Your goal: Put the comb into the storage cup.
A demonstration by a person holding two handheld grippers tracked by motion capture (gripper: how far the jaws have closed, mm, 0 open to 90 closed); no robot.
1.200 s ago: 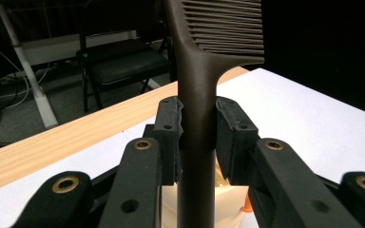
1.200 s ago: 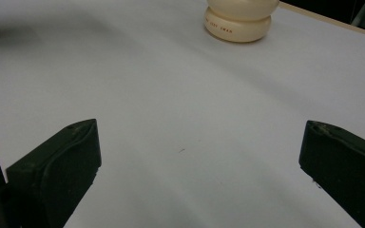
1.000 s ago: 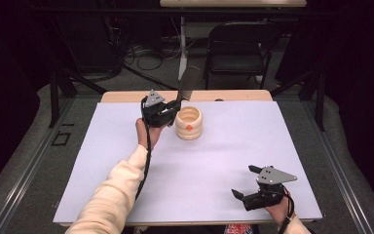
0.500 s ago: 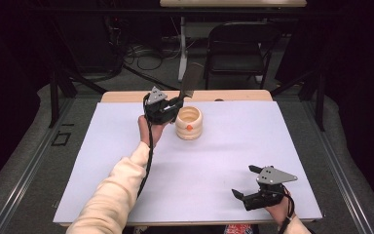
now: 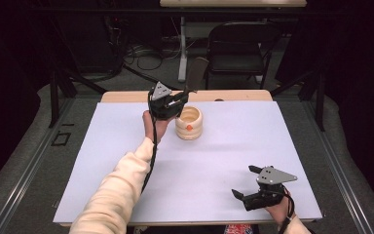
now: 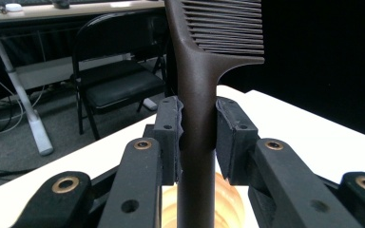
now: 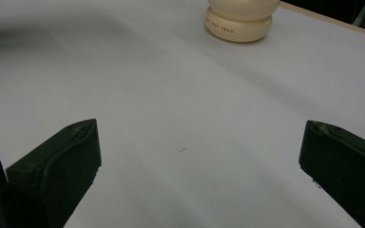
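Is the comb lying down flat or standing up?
Standing up. The left gripper clamps the comb by its handle, teeth end pointing up, above the cream holder.

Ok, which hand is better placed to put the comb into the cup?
Left. The left gripper is shut on the brown comb, held upright right beside the cream cup. The right gripper stands open and holds nothing, resting at the table's near edge, far from the cup.

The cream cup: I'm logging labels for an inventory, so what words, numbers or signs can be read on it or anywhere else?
Cream cup: one line of small brown print on its lower ring, too blurred to read.
Cream cup: an orange mark on its side, no letters.
Comb: no text.
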